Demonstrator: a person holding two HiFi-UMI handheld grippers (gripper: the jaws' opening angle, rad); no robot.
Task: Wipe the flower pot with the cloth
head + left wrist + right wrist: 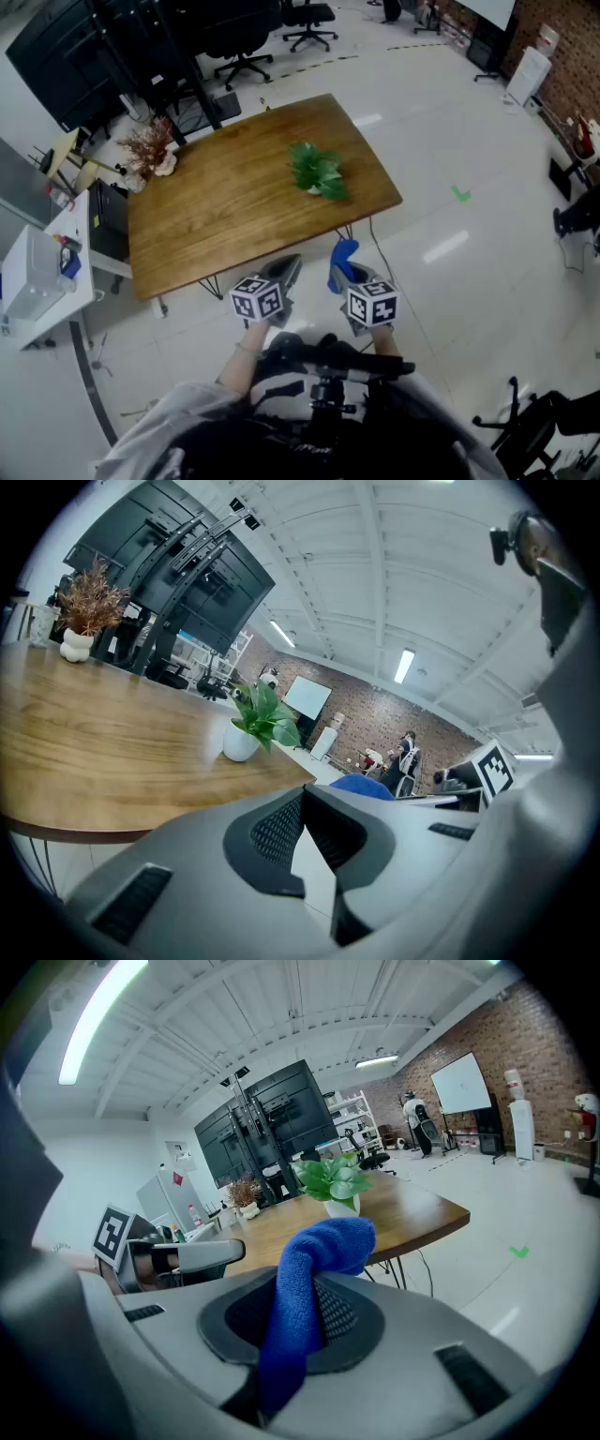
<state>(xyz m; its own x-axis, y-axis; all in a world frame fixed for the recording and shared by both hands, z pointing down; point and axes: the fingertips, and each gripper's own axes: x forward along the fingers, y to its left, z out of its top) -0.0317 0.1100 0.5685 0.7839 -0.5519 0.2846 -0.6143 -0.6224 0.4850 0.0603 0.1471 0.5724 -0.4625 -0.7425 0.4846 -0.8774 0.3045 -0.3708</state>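
A small white flower pot with a leafy green plant stands on the wooden table, toward its right side. Both grippers hang in front of the table's near edge, off the tabletop. My right gripper is shut on a blue cloth, which sticks up out of the jaws. My left gripper is shut with nothing in it, its jaws meeting at the tips. In the left gripper view the pot is ahead and apart; in the right gripper view the pot lies beyond the cloth.
A vase of dried reddish flowers stands at the table's far left corner. A black screen rack and office chairs are behind the table. A white cabinet is at the left. Bare pale floor with a green mark lies to the right.
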